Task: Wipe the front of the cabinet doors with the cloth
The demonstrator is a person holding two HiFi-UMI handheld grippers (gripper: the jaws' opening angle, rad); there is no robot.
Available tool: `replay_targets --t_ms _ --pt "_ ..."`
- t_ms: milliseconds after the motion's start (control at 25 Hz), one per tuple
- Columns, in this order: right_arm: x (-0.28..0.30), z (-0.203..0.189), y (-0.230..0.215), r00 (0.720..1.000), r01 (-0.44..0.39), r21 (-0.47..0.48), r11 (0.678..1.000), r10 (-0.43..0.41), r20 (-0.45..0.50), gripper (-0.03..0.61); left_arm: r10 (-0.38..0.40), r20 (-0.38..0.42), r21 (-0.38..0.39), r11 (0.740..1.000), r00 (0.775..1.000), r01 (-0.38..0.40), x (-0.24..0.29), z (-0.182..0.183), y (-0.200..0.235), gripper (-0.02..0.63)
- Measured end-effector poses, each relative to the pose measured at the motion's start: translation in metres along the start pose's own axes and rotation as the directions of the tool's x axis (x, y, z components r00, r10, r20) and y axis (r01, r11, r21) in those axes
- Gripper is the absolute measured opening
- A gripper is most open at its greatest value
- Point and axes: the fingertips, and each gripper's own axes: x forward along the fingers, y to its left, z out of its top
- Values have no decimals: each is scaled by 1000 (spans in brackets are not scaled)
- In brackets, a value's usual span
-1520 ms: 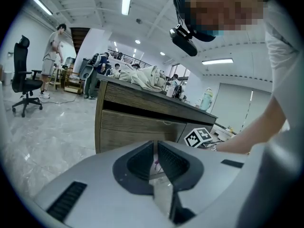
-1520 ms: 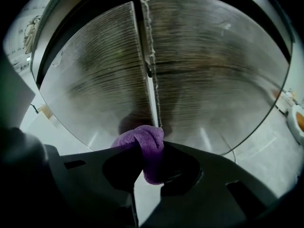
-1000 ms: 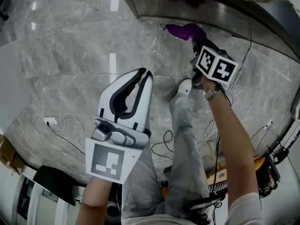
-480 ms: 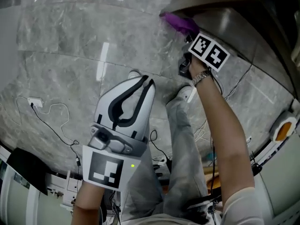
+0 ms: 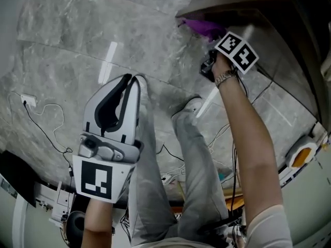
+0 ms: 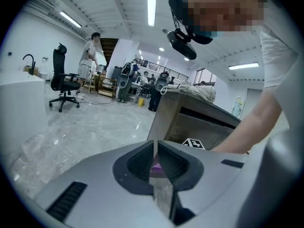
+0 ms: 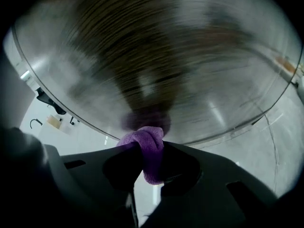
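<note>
Spreading across the head view, the grey floor (image 5: 62, 45) meets the cabinet (image 5: 258, 14) at the upper right. Its brown door (image 7: 156, 56) fills the right gripper view. The left gripper (image 5: 129, 81) hangs over the floor, well apart from the cabinet, its fingers (image 6: 135, 163) closed together on nothing. The right gripper (image 5: 211, 39) has its fingers (image 7: 121, 163) clamped on the purple cloth (image 7: 148, 148). The cloth's bunched end is at the door, though whether it touches the door I cannot tell.

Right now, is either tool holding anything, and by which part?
The right tool grips the purple cloth by a bunched fold, with a bulge poking out ahead. The left tool is shut on nothing.
</note>
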Motion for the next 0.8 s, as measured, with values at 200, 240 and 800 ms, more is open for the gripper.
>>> replay_targets --t_ms 200,240,800 --pt "-18 9 -74 999 45 11 999 -45 -17 83 22 59 1 1000 998 -22 22 5 -40 32" --pt "-22 12 -93 998 60 14 998 -60 -18 83 15 59 6 1000 998 -15 27 2 -51 32" --pt "-54 29 -260 979 202 -49 978 -204 -23 83 -72 -11 -34 997 997 72 59 -59 -159 31"
